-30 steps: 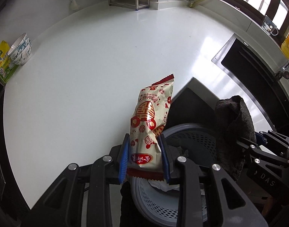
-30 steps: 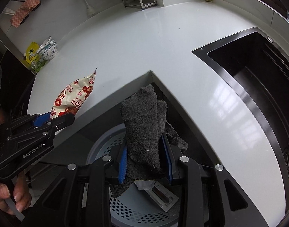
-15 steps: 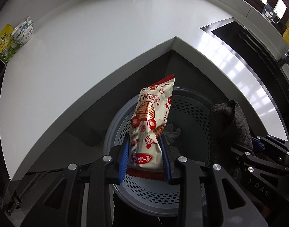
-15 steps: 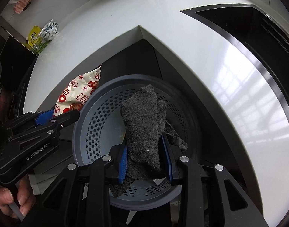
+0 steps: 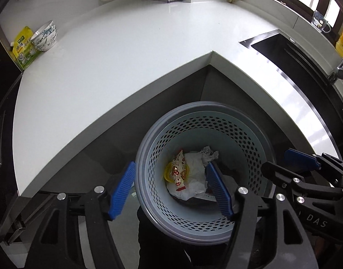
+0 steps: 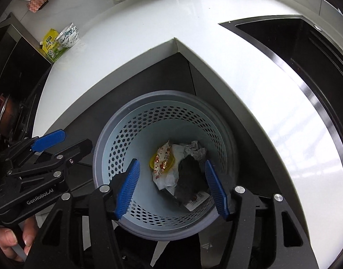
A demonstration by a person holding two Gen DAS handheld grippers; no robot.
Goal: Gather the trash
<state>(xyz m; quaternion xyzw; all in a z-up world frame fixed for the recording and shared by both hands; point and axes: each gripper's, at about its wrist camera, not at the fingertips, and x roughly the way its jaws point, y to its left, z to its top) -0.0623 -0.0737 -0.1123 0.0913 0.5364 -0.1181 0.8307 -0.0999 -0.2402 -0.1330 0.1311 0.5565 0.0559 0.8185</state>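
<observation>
A grey perforated trash basket [image 5: 149, 139] [image 6: 117, 121] stands on the floor below the counter corner. Inside lie the red-and-white snack wrapper [image 5: 179, 168] [image 6: 161, 160], white crumpled paper [image 5: 208, 152] [image 6: 194, 146] and the dark grey cloth [image 6: 189, 179]. My left gripper [image 5: 171, 189] is open and empty above the basket. My right gripper [image 6: 171, 185] is open and empty above the basket too; it also shows at the right of the left wrist view [image 5: 301, 163].
A white L-shaped counter [image 5: 126, 56] [image 6: 238, 56] wraps around the basket. A black sink [image 5: 295, 53] [image 6: 306, 44] is set in its right side. A bowl [image 5: 44, 37] and a yellow packet [image 5: 22, 44] sit at its far left.
Both grippers opened over the basket. The snack wrapper dropped from the left gripper and the dark cloth from the right; both now lie in the basket.
</observation>
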